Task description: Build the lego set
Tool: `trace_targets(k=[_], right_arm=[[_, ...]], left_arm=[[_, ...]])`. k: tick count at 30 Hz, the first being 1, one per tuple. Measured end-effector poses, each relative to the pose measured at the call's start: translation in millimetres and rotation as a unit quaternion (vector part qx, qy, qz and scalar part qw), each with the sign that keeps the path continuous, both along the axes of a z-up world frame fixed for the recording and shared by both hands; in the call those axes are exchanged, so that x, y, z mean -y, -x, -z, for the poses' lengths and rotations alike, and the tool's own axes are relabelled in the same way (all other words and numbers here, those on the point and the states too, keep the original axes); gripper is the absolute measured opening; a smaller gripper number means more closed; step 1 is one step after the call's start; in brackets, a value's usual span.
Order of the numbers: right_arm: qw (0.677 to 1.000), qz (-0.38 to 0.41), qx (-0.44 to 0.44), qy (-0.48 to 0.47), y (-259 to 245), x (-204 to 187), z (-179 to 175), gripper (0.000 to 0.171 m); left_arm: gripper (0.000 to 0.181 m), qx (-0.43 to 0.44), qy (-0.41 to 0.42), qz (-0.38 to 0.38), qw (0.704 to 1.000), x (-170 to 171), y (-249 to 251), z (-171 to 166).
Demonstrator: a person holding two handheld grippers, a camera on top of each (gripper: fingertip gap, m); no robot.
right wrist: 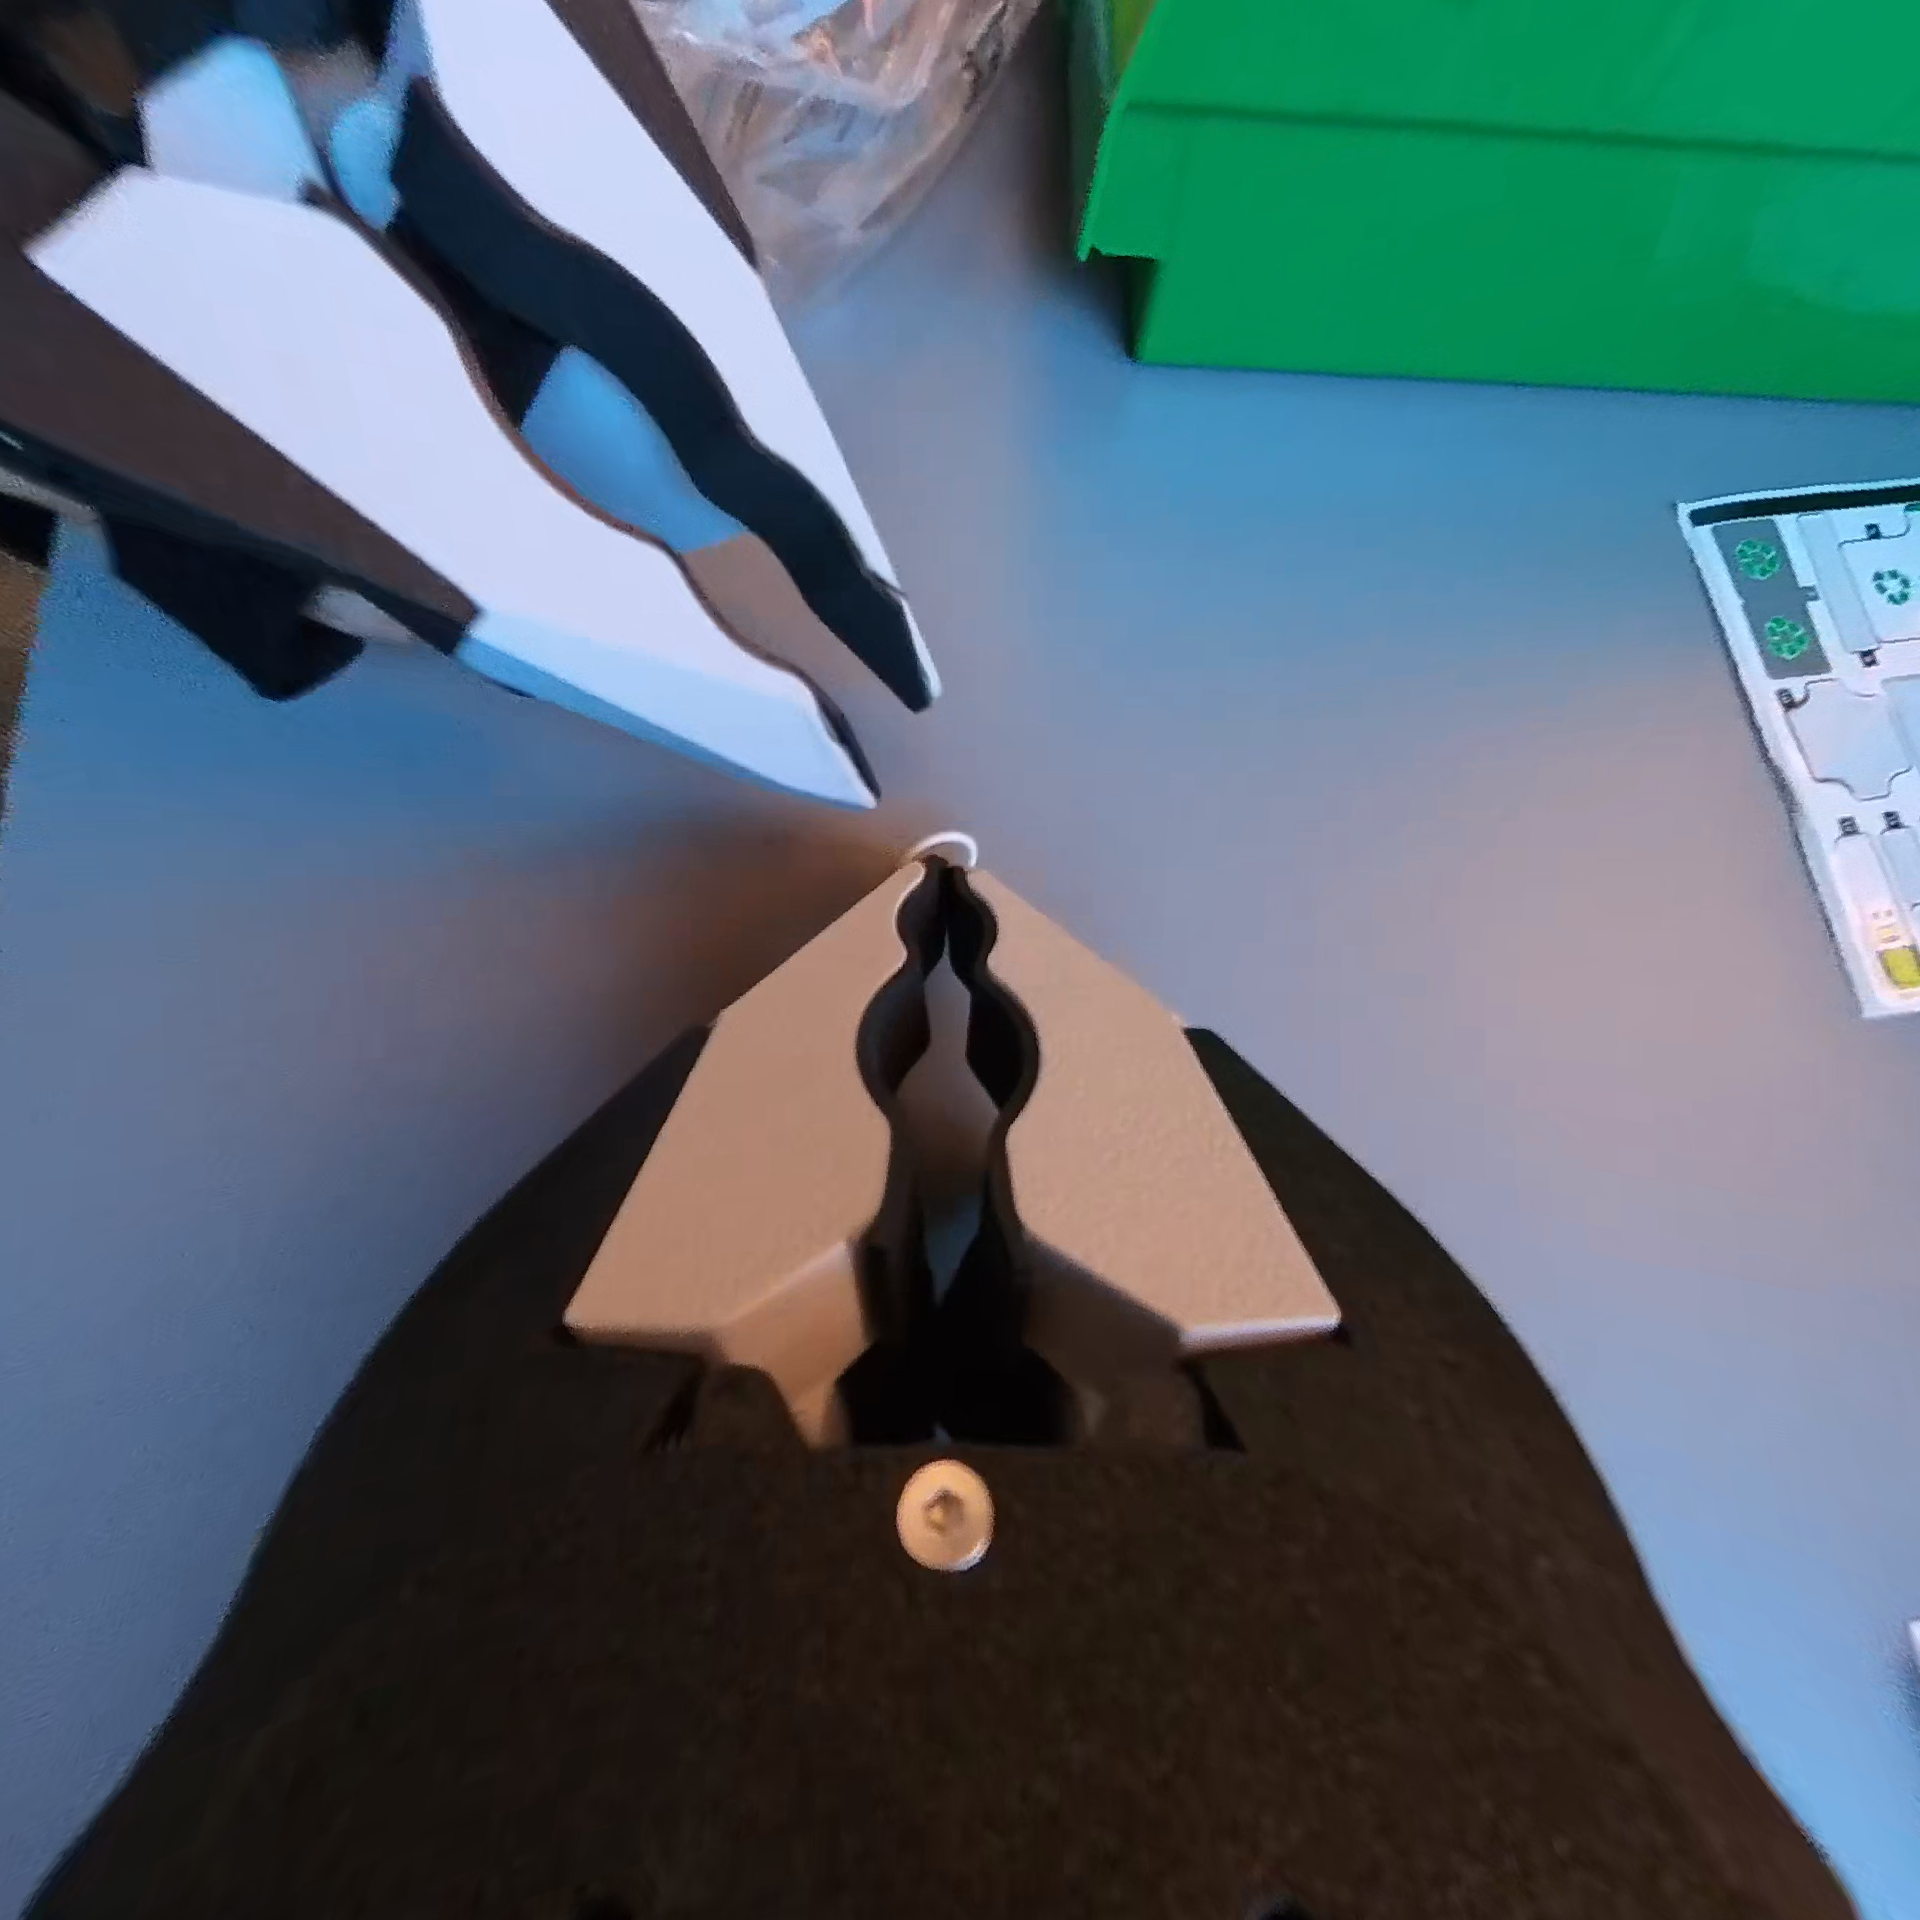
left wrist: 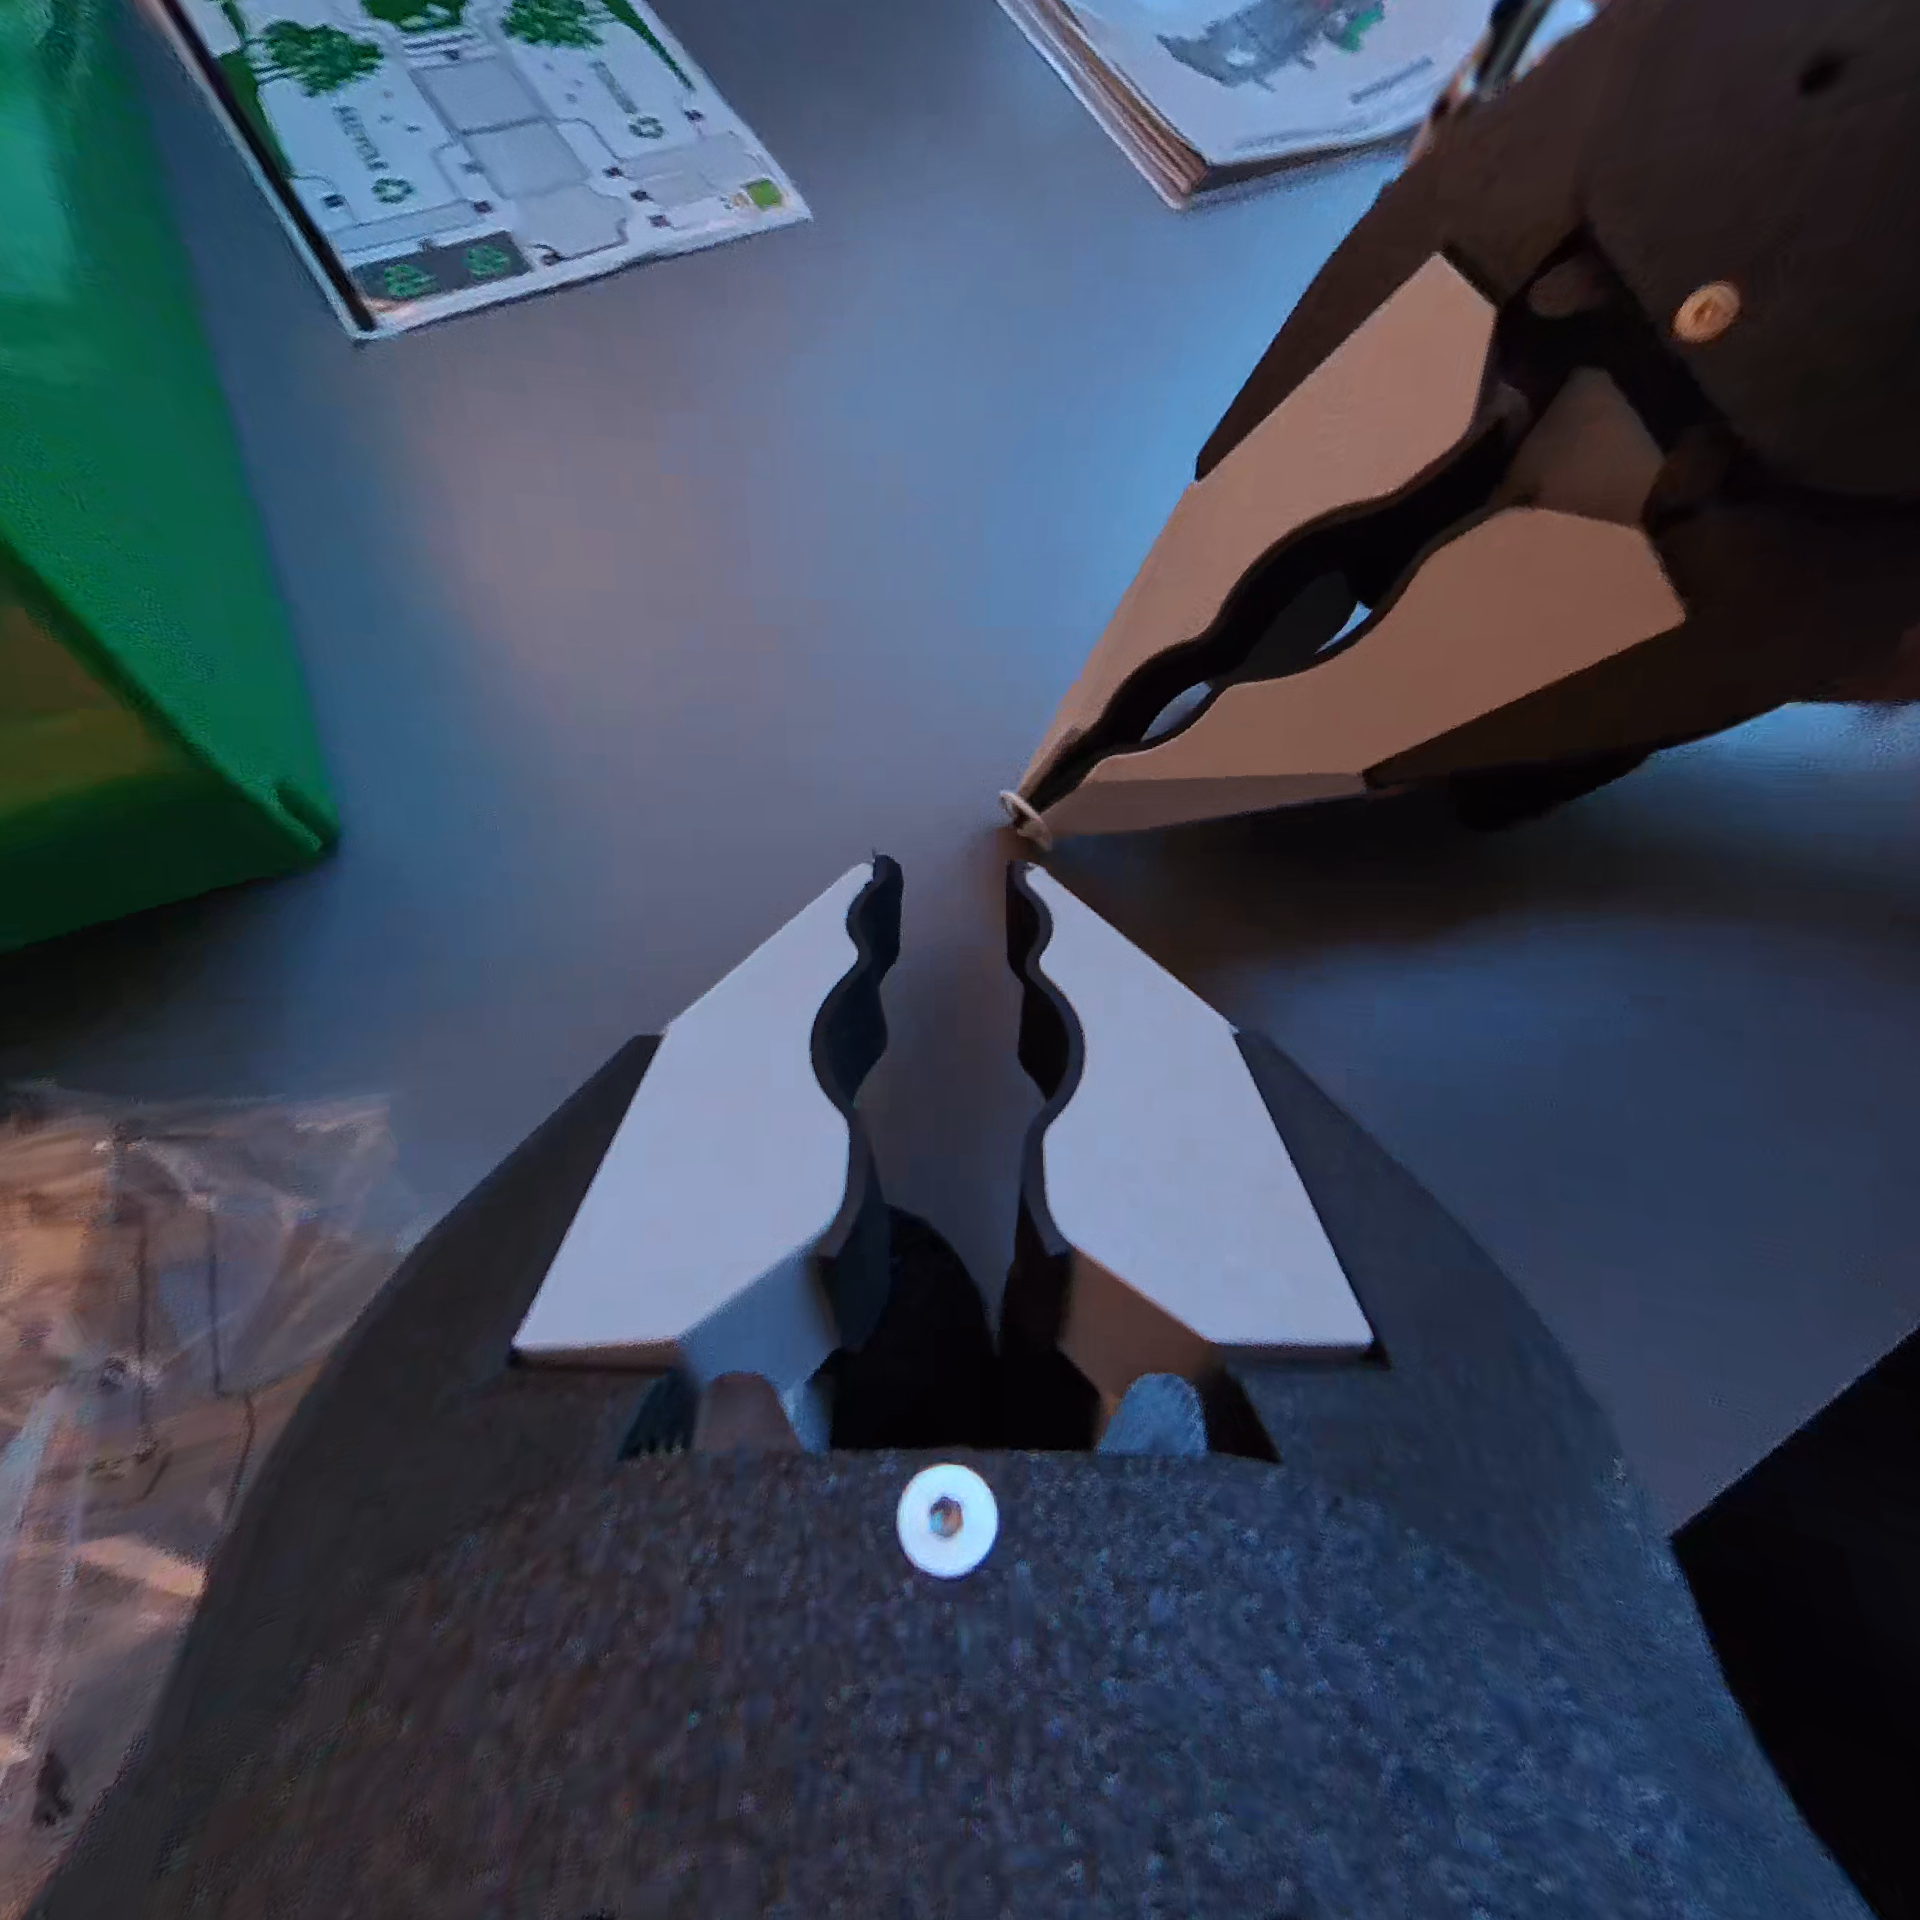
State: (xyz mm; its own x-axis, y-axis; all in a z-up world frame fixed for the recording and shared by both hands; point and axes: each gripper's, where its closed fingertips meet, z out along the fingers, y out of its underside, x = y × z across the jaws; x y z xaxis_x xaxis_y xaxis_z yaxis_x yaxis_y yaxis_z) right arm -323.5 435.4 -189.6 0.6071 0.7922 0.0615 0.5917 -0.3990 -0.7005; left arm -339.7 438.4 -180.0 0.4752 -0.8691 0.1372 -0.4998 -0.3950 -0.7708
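My right gripper [right wrist: 943, 871] is shut on a tiny white ring piece [right wrist: 951, 844], pinched at its very tips just above the grey table [right wrist: 1299, 831]. In the left wrist view the same gripper [left wrist: 1034, 800] comes in from the upper right with the white ring piece [left wrist: 1023, 816] at its tips. My left gripper [left wrist: 951, 868] is open and empty, its tips a short way below and left of the ring. It also shows in the right wrist view [right wrist: 902, 750], at the upper left, jaws apart, close to the ring.
A green box [left wrist: 125, 520] stands at the left, also in the right wrist view [right wrist: 1507, 177]. A sticker sheet [left wrist: 488, 156] and an instruction booklet [left wrist: 1247, 83] lie at the far side. A clear bag of parts [left wrist: 135, 1351] lies at the lower left. The tips of both grippers are at nearly the same place.
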Motion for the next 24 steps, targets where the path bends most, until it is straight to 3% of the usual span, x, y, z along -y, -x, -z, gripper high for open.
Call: trace_targets(k=[1, 5, 11, 24], right_arm=[[1.000, 0.001, -0.009, 0.003, 1, 4, -3, 0.000], [0.999, 0.007, -0.039, 0.005, 0, 12, -17, 0.000], [0.998, 0.017, -0.055, -0.007, -9, 14, -26, 0.000], [0.996, 0.047, -0.067, -0.018, -29, 13, -27, 0.000]], left_arm=[[0.022, -0.010, -0.007, 0.011, 1.000, 3, -2, 2], [0.028, -0.027, -0.040, 0.061, 0.997, 12, -15, 3], [0.022, -0.029, -0.060, 0.108, 0.992, 23, -28, -1], [0.019, -0.054, -0.055, 0.103, 0.992, 23, -32, 11]])
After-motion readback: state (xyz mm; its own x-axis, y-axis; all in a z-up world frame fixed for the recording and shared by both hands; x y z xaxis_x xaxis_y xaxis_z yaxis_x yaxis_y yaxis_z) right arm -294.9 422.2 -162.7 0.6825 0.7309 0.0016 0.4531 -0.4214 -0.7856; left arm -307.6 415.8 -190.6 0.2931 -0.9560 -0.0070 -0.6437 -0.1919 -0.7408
